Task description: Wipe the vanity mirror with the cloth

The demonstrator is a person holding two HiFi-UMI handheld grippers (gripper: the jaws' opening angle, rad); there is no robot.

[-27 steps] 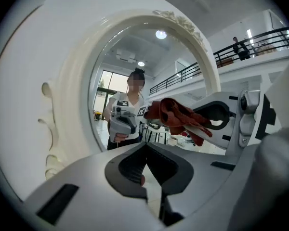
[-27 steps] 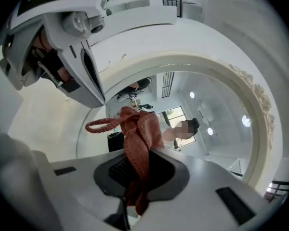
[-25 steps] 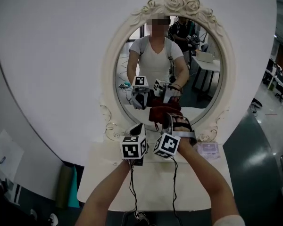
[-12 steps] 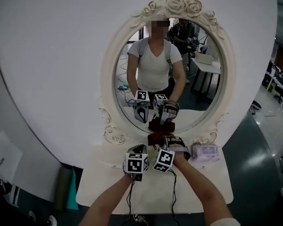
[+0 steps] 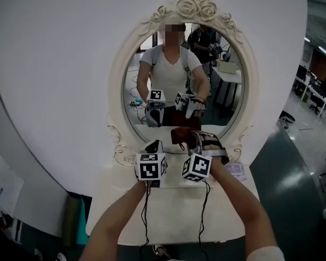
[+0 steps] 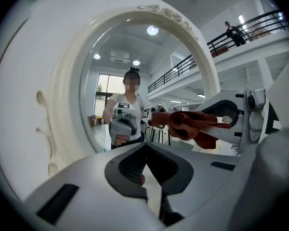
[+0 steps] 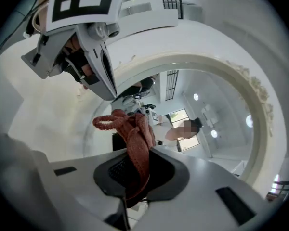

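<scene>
Both hand-held grippers have gone up again since half a second ago, and the red cloth (image 5: 180, 135) has gone from the low edge of the frame (image 5: 115, 86) up to the low part of the glass.

The right hand-held gripper (image 5: 191, 138) is clamped on the cloth. It holds the cloth close up to the mirror (image 5: 217, 91). I cannot tell if the cloth touches the glass. The left hand-held gripper (image 5: 155, 144) is just beside it on the left, in front of the low part of the frame. Its jaws are together and nothing is in them.

A white surface (image 5: 174, 211) lies under the mirror. On its right side, near the right arm, lies a small pale packet (image 5: 236, 171). Thin wires (image 5: 146, 205) hang down from the grippers over the surface. Carved roses (image 5: 193, 4) sit on top of the frame. The glass shows a person holding both grippers, and desks far behind.

Only the head view shows the packet and the whole surface. The left gripper view shows its own closed jaws (image 6: 145, 148), and the right hand-held gripper (image 6: 231, 119) from the side, with the cloth (image 6: 190, 124) bunched and sticking out to the left toward the glass. High on the right it also shows a balcony rail (image 6: 260, 25). The right gripper view shows the cloth (image 7: 132, 129) folded and pinched between its own jaws (image 7: 137, 153), and the marker cube (image 7: 82, 4) of the left one up at the top left.
</scene>
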